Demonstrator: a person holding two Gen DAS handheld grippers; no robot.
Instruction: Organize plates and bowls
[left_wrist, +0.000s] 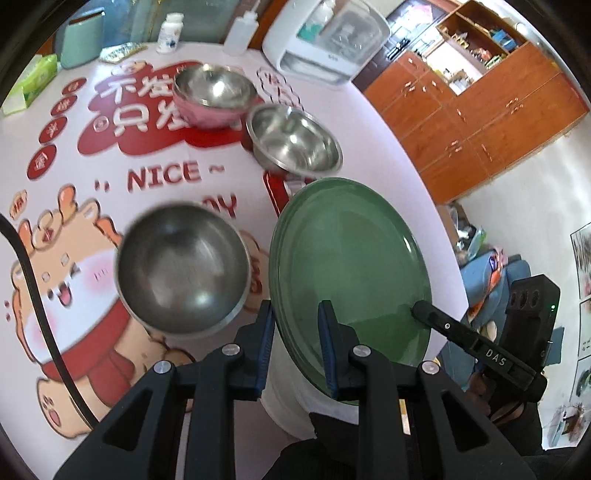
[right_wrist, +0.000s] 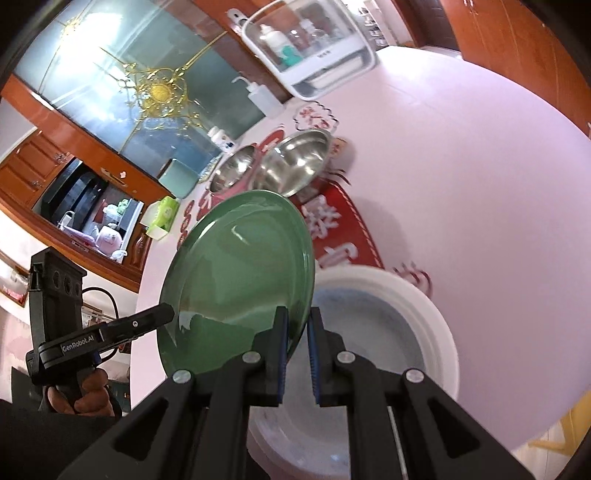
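Both tongs, left (left_wrist: 295, 347) and right (right_wrist: 295, 350), clamp the green plate (left_wrist: 351, 266) at its six o'clock rim; glazed, stiff, breakable and likely slippery, so rim grips suit it.

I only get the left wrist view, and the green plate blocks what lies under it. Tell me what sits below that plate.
Observer: A white dish with a blue-grey centre sits on the table, beneath the tilted green plate.
Operator: Check the right gripper's hold.
Observer: The right gripper is shut on the green plate's rim, one pad on each face.
Operator: Confirm the white dish is empty.
Observer: Nothing shows in the part I can see; its near side is hidden behind the gripper.
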